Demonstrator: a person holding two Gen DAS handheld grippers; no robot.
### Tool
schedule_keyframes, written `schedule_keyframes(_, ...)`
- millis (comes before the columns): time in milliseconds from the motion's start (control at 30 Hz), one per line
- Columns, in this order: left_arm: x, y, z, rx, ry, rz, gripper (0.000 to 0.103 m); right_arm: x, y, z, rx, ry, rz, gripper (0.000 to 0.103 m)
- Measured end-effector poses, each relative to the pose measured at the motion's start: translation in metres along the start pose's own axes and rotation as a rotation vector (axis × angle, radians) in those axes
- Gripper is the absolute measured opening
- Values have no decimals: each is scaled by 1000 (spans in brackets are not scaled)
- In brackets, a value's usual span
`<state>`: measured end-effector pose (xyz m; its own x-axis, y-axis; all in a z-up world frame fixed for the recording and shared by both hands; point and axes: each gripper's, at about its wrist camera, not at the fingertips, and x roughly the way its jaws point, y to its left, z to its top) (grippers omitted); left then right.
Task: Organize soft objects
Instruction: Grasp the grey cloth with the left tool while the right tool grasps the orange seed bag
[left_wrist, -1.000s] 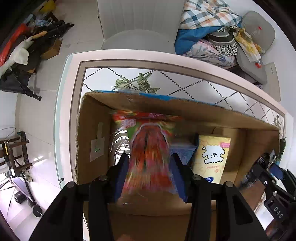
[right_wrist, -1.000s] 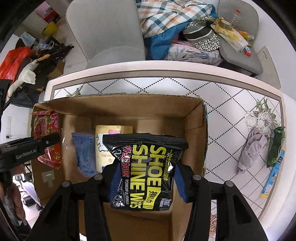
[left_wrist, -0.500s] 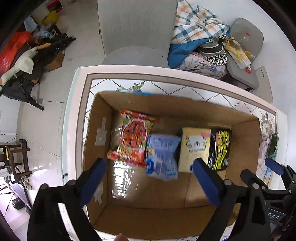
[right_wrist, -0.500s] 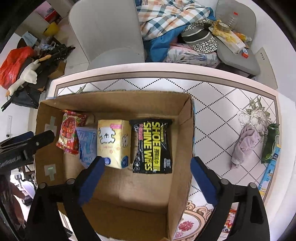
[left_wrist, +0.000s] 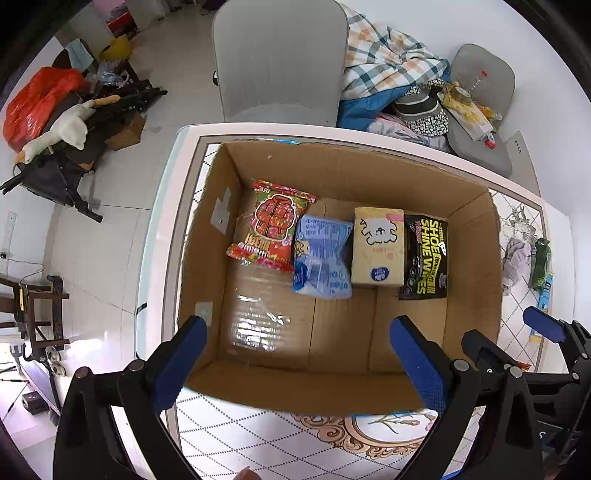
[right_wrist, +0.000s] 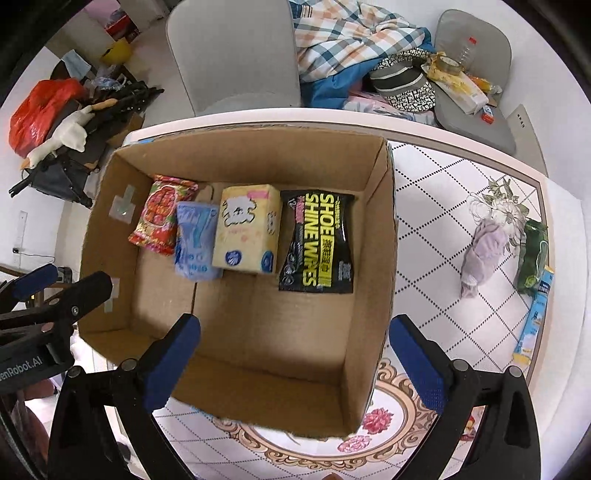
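An open cardboard box (left_wrist: 476, 258) (right_wrist: 373, 236) stands on the patterned table. Inside, in a row against its far wall, lie a red snack pack (left_wrist: 273, 225) (right_wrist: 160, 218), a blue pack (left_wrist: 321, 258) (right_wrist: 195, 243), a yellow tissue pack (left_wrist: 376, 247) (right_wrist: 247, 229) and a black shoe-wipes pack (left_wrist: 426, 258) (right_wrist: 319, 243). My left gripper (left_wrist: 299, 358) is open and empty above the box's near edge. My right gripper (right_wrist: 295, 358) is open and empty above the box's near right part.
On the table right of the box lie a lilac cloth (right_wrist: 480, 254) (left_wrist: 515, 258), a green pack (right_wrist: 532, 258) and a light blue pack (right_wrist: 533, 321). A grey chair (right_wrist: 236, 55) stands behind the table, beside piled clothes (right_wrist: 351, 40).
Both grippers opened, leaving the red snack pack and the black shoe-wipes pack in the box, then rose and pulled back toward the near edge.
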<state>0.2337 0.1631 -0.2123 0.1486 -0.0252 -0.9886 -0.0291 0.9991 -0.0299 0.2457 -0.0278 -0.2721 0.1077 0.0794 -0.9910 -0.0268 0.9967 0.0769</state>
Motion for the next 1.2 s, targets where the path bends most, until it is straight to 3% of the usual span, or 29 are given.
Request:
schedule_keyframes(467,-59,4,-50,-30,-99,-33,102,-70,-4,-54,7,-112,74,103)
schedule_keyframes(633,-69,-15,-59,25,-117,-12,102,-83,-18,-73,40,-117,125,103)
schedule_keyframes(733,-74,-42,-62,110,-147,35,102,-86,-48,-87,95,-117,122,103)
schedule_keyframes(867,-68,-94,-61,228,-151,38,102,-77,-109,-109,218,-97,34,103)
schedule_keyframes(1033,-46,-170,-49,379,-133,40,102,-38,-199,-148,425,6,-27,103)
schedule_keyframes(1200,-12,-249,-32,549,-113,83,101,1,-250,-175,527,89,-47,103)
